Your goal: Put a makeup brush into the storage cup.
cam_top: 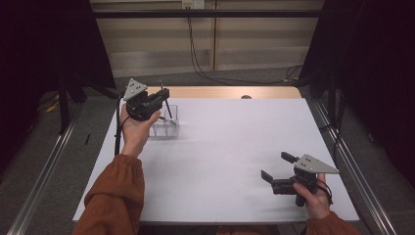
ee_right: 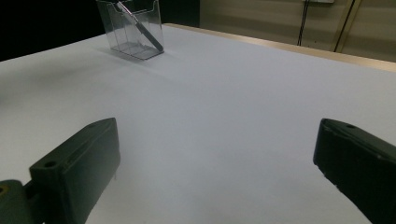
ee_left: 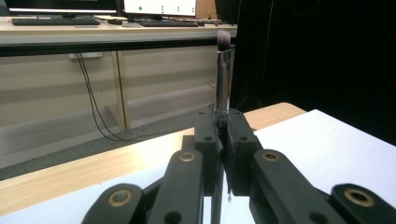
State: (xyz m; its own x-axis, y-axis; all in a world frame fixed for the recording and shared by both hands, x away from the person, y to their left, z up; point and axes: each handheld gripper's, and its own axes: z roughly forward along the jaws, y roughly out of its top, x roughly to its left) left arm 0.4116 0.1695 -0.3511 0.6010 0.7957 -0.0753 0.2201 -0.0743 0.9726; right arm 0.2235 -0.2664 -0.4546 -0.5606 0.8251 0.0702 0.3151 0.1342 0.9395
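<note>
Our left claw (cam_top: 165, 93) is clamped on a makeup brush (ee_left: 222, 79), holding it upright above the clear holder (cam_top: 165, 125) at the desk's (cam_top: 230, 147) far left. Our right claw (cam_top: 276, 165) rests near the desk's right edge, its jaws wide apart with nothing between them.

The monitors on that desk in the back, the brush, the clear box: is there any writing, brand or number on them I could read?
None can be read.
Monitors: bright screens with small green and dark marks, too small and blurred to read.
Makeup brush clamped in the left gripper: no legible print on its metal ferrule.
Clear holder: no label visible.
White table sheet: blank.
</note>
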